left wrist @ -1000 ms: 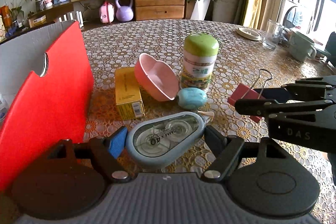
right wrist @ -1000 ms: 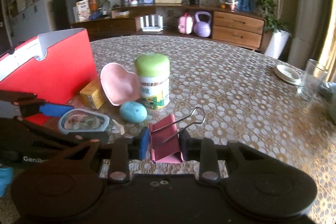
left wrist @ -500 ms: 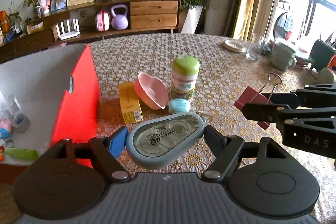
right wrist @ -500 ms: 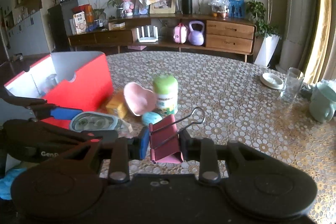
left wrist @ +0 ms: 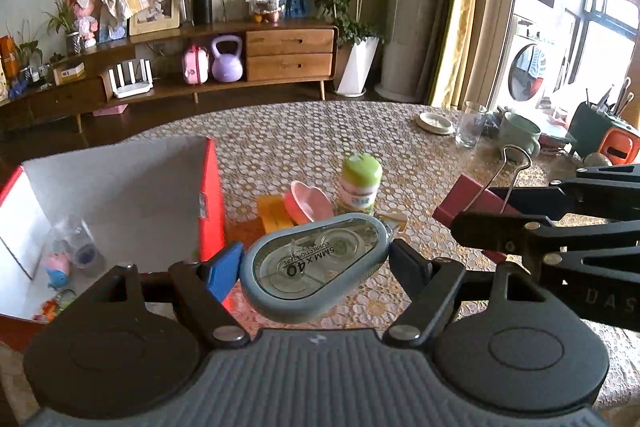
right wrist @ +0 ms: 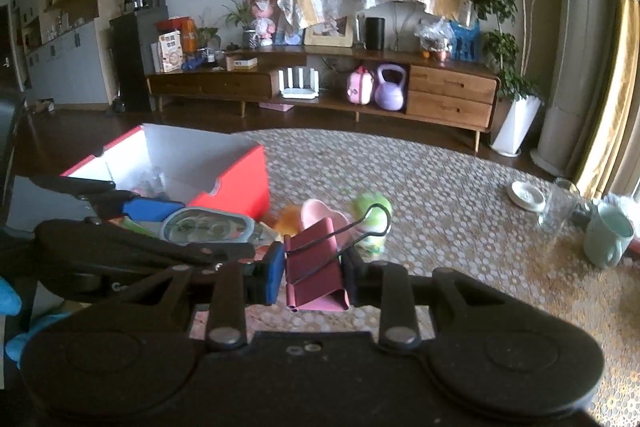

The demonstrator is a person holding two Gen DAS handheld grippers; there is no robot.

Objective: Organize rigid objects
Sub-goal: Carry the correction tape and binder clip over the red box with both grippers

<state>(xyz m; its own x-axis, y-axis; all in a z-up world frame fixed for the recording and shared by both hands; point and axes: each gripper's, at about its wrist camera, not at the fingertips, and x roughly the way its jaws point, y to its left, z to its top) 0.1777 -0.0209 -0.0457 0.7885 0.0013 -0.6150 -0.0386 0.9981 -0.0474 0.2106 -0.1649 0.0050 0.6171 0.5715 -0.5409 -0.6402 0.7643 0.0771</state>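
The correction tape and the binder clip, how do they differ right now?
The correction tape is grey-blue, rounded, with a clear window; the binder clip is dark pink, angular, with wire handles. The left gripper holds the tape, the right gripper the clip. Both are lifted off the table.

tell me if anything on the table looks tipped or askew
The pink heart-shaped bowl is tipped on its side, leaning between the yellow box and the green-lidded bottle. Nothing looks spilled or damaged.

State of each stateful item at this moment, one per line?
left gripper: shut on correction tape, held above the table
right gripper: shut on binder clip, handles folded
red box: open, items inside
green-capped bottle: upright, capped
pink heart bowl: tilted
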